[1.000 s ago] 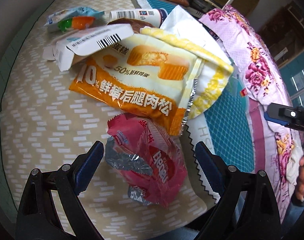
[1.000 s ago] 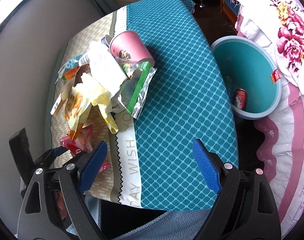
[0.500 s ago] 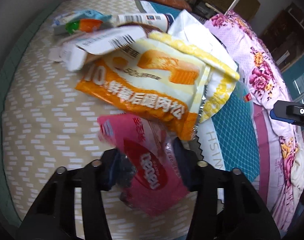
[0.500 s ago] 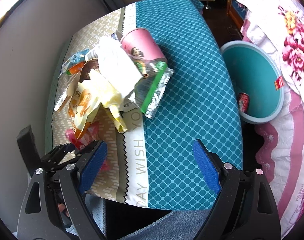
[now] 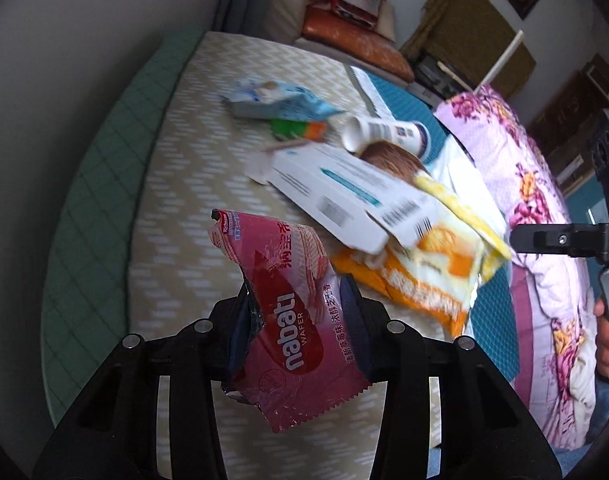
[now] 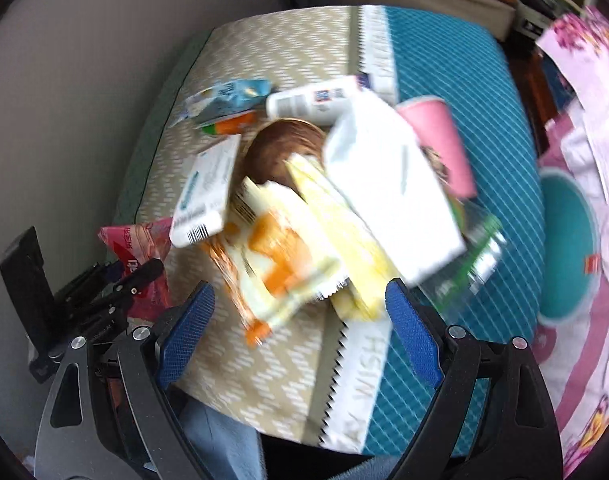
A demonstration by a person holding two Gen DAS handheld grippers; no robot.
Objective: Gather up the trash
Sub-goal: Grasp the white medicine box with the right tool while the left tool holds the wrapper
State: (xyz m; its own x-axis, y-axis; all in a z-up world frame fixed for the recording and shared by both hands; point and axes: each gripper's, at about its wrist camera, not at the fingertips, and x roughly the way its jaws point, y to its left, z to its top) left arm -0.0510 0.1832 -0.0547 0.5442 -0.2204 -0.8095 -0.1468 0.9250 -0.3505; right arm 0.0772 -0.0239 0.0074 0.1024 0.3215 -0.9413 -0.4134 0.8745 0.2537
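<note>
My left gripper [image 5: 296,320] is pinching the red wafer wrapper [image 5: 288,312] clear of the table [image 5: 176,208]; my right gripper [image 6: 300,336] is hanging wide, empty, above the near litter pile [image 6: 304,216].

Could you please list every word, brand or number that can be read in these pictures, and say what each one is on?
"nabati" and "WAFER": on the red wrapper held in the left tongs.
Chinese characters also run along that wrapper; they are not clear enough to quote.
"HSIW", upside down: on the white strip of the table cover.
White box: barcodes and print, too blurred to read.
White bottle, orange packet: labels blurred, unreadable.
</note>
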